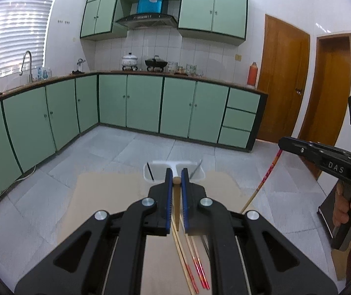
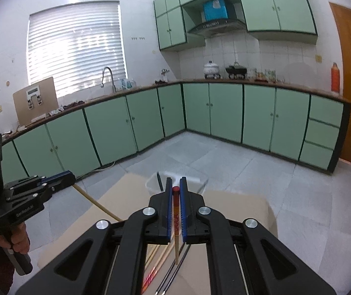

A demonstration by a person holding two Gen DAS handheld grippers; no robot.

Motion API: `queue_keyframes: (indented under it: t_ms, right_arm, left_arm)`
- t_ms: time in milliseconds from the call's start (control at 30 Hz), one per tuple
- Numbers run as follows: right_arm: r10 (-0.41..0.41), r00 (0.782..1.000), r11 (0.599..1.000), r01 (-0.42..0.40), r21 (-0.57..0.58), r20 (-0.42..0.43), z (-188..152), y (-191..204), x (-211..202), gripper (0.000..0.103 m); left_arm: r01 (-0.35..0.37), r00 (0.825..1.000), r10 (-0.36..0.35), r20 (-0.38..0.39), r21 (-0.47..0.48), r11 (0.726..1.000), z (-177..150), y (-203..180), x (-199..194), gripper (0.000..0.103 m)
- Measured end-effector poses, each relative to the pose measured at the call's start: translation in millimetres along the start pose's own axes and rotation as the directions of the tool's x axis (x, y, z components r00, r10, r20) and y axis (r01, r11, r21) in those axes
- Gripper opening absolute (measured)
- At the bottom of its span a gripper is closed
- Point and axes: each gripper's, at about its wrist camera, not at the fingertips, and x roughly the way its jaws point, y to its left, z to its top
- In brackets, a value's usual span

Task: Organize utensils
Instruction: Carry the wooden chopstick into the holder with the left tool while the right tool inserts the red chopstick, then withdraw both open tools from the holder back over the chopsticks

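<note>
My left gripper (image 1: 177, 172) is shut on a plain wooden chopstick (image 1: 177, 201) and holds it above the brown table (image 1: 106, 196). My right gripper (image 2: 175, 180) is shut on a red-topped chopstick (image 2: 176, 211); it also shows at the right of the left wrist view (image 1: 283, 143) with that chopstick (image 1: 264, 177) hanging down. A white utensil holder (image 1: 175, 166) stands at the table's far edge with a black chopstick (image 1: 150, 171) in its left compartment and a metal utensil (image 1: 196, 168) in its right. Several loose chopsticks (image 1: 195, 270) lie on the table below both grippers.
Green kitchen cabinets (image 1: 136, 103) line the far walls across a grey tiled floor (image 1: 116, 152). Wooden doors (image 1: 283, 78) stand at the right. The left gripper shows at the left of the right wrist view (image 2: 69, 175). The holder shows in the right wrist view (image 2: 195, 184).
</note>
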Motion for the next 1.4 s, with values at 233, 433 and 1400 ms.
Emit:
queue_keyframes:
  t_ms: [233, 433, 1400]
  right_arm:
    - [0.008, 0.995, 1.000, -0.006, -0.023, 0.104, 60, -2, 5, 0.006]
    - [-0.042, 0.987, 0.999, 0.045, -0.021, 0.155, 95, -8, 40, 0.006]
    - [-0.207, 0.978, 0.974, 0.207, 0.098, -0.009, -21, -41, 124, 0.084]
  left_arm:
    - [-0.009, 0.992, 0.008, 0.124, 0.006, 1.000, 50, 0, -1, 0.006]
    - [-0.058, 0.983, 0.052, 0.178, 0.030, 0.998, 82, -5, 34, 0.006]
    - [-0.127, 0.991, 0.124, -0.042, -0.081, 0.989, 0, 46, 123, 0.066]
